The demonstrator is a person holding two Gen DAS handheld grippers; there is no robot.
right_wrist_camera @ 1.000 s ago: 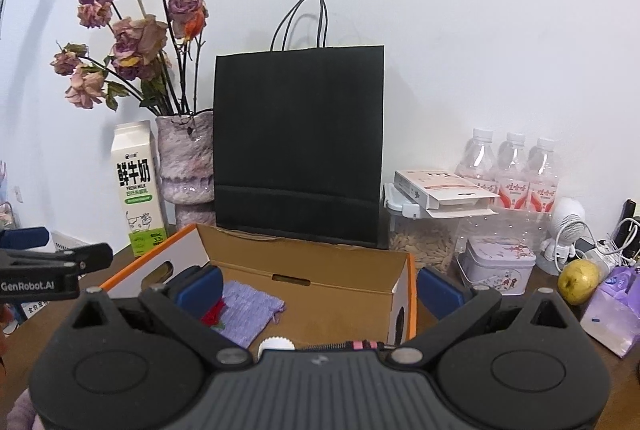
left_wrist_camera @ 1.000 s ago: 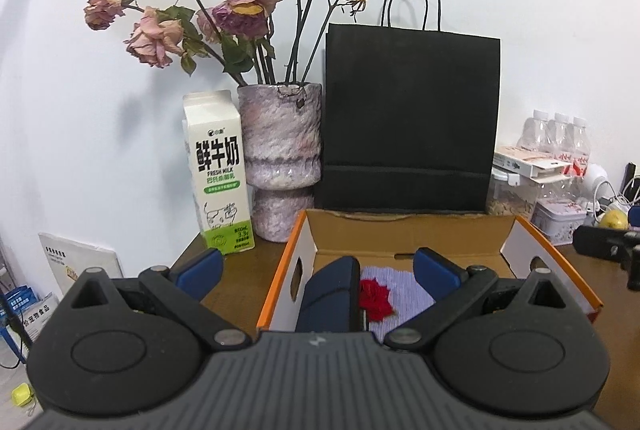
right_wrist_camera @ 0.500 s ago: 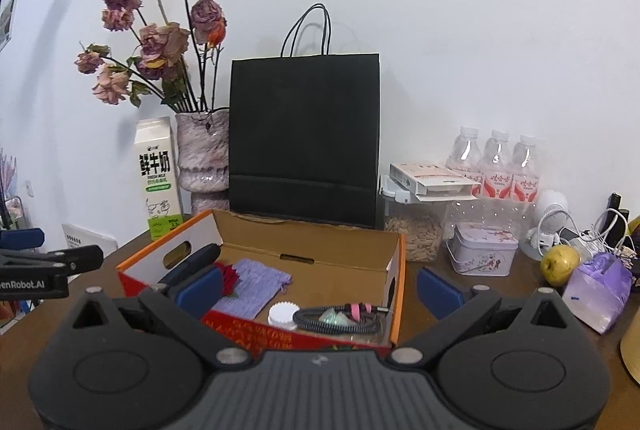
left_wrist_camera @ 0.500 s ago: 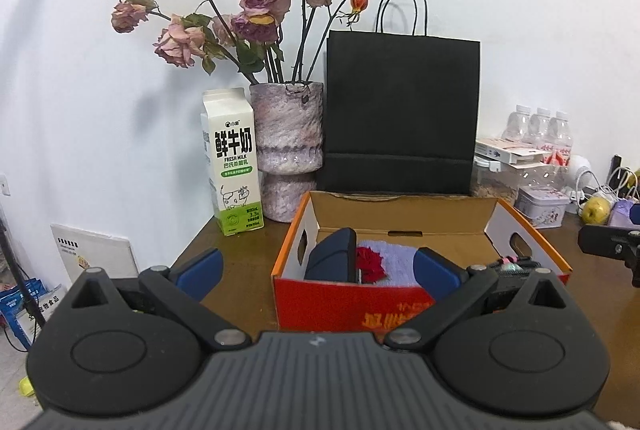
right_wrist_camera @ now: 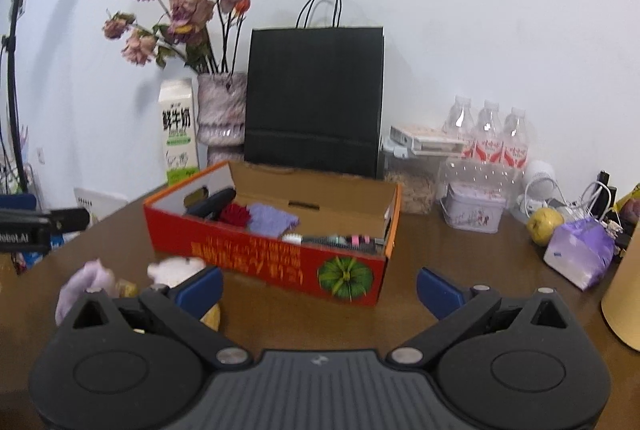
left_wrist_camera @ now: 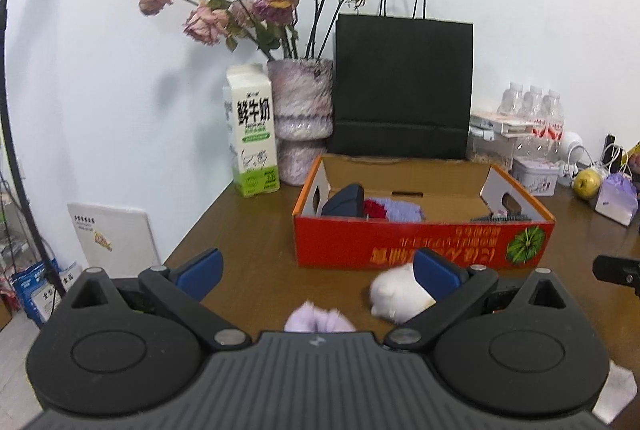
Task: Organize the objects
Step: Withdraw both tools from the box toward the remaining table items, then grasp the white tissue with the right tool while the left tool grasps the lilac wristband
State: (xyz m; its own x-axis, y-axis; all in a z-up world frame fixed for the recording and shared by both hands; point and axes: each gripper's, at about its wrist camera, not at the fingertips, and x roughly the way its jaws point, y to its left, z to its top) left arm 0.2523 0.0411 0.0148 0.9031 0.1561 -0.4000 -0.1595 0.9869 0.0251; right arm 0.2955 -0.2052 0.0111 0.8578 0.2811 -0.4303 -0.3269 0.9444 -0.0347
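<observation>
Left gripper (left_wrist_camera: 316, 270) and right gripper (right_wrist_camera: 320, 280) both spread wide, empty, poised near table's front edge; white plush toy (left_wrist_camera: 394, 296) awaits packing into red cardboard box (left_wrist_camera: 420, 244)

Both my grippers wide apart, nothing held

My left gripper (left_wrist_camera: 318, 270) hangs level and points straight ahead, its blue-padded fingers (left_wrist_camera: 199, 267) spread wide with nothing between them. My right gripper (right_wrist_camera: 320, 286) sits level beside it, jaws equally wide and holding nothing. From the right wrist view, the tip of my left gripper shows at the far left edge.
</observation>
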